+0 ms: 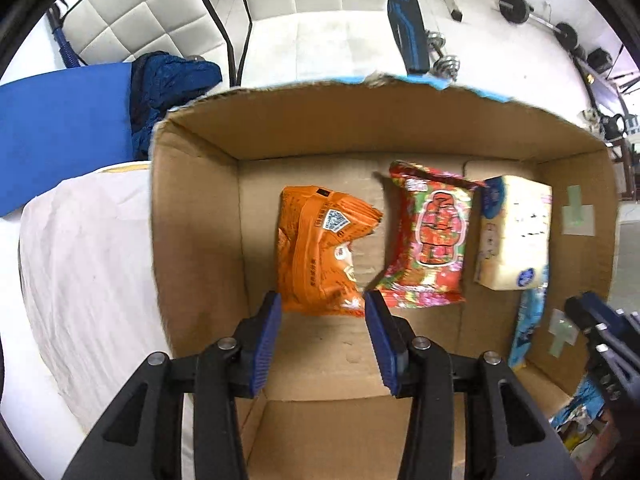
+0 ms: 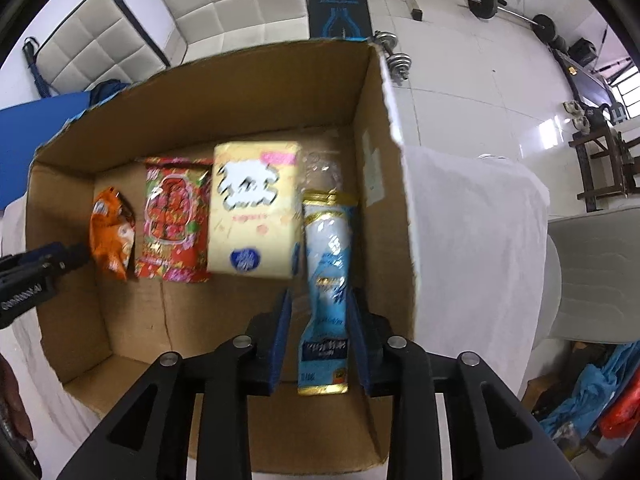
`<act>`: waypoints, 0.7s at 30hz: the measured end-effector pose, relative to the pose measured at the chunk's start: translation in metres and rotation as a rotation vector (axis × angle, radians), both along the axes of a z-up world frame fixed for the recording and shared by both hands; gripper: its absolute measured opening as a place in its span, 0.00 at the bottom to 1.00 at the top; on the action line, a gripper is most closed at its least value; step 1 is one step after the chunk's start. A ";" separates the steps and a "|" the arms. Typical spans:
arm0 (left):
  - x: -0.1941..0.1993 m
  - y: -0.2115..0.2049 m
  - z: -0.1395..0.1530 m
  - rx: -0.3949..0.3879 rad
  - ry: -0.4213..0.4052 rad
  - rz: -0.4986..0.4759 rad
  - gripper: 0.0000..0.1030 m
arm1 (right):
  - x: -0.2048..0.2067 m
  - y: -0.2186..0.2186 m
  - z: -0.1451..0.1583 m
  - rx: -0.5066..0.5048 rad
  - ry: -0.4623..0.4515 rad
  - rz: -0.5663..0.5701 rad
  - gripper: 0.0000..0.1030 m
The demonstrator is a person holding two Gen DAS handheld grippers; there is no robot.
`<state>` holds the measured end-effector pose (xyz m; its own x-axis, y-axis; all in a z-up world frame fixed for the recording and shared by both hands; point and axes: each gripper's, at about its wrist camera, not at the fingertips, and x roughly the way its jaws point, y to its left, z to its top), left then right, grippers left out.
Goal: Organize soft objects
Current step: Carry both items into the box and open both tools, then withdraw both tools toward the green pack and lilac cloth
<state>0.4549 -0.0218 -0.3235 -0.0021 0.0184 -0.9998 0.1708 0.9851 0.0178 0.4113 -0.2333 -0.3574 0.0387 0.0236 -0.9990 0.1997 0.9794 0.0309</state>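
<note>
An open cardboard box (image 1: pixel 192 216) (image 2: pixel 380 128) holds an orange snack bag (image 1: pixel 320 248) (image 2: pixel 112 236), a red snack bag (image 1: pixel 432 236) (image 2: pixel 176 220) and a pale yellow tissue pack (image 1: pixel 516 232) (image 2: pixel 256 208) side by side. My left gripper (image 1: pixel 323 340) is open over the box, its fingers flanking the orange bag's near end. My right gripper (image 2: pixel 320 340) is open, its blue pads either side of a light blue pouch (image 2: pixel 326 288) (image 1: pixel 528 328) that lies against the box's right wall. The right gripper shows in the left wrist view (image 1: pixel 600 332), the left one in the right wrist view (image 2: pixel 40 272).
The box stands on a white cloth (image 1: pixel 88 264) (image 2: pixel 472 240). A blue mat (image 1: pixel 60 128) and a dark blue garment (image 1: pixel 168 88) lie behind it at the left. White padded panels, a weight bench (image 2: pixel 336 0) and dumbbells (image 2: pixel 396 56) are beyond.
</note>
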 end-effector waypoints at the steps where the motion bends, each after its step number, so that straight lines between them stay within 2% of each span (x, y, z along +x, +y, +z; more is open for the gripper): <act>1: -0.004 0.000 0.006 -0.015 -0.008 0.003 0.39 | -0.003 0.003 0.000 0.006 -0.001 0.004 0.31; 5: -0.025 -0.002 0.023 -0.041 -0.047 0.009 0.39 | -0.014 0.016 0.000 0.021 -0.002 0.020 0.32; 7: -0.036 -0.002 0.028 -0.048 -0.063 0.009 0.40 | -0.020 0.023 0.000 0.026 0.000 0.032 0.37; 8: -0.038 -0.002 0.029 -0.045 -0.069 0.010 0.43 | -0.022 0.026 0.000 0.028 0.001 0.035 0.39; 9: -0.042 -0.002 0.030 -0.038 -0.080 0.007 0.52 | -0.025 0.029 0.000 0.031 0.002 0.037 0.44; 10: -0.047 -0.003 0.032 -0.027 -0.094 0.003 0.57 | -0.029 0.032 0.000 0.038 0.001 0.040 0.47; 12: -0.059 -0.005 0.038 -0.010 -0.131 0.000 0.73 | -0.034 0.038 0.000 0.046 -0.002 0.048 0.50; 14: -0.066 -0.001 0.043 -0.010 -0.166 0.007 0.79 | -0.041 0.043 0.002 0.051 -0.006 0.059 0.52; 15: -0.066 0.003 0.043 -0.016 -0.170 0.011 0.88 | -0.044 0.046 0.003 0.051 -0.007 0.064 0.54; 16: -0.071 0.005 0.046 -0.031 -0.175 0.022 0.91 | -0.048 0.049 0.004 0.052 -0.012 0.069 0.58; 17: -0.072 0.007 0.047 -0.037 -0.176 0.026 0.95 | -0.050 0.050 0.005 0.055 -0.015 0.073 0.65; 19: -0.077 0.010 0.052 -0.042 -0.191 0.038 0.95 | -0.057 0.054 0.010 0.048 -0.030 0.083 0.83; 21: -0.085 0.010 0.059 -0.033 -0.222 0.037 0.97 | -0.063 0.057 0.016 0.034 -0.049 0.095 0.85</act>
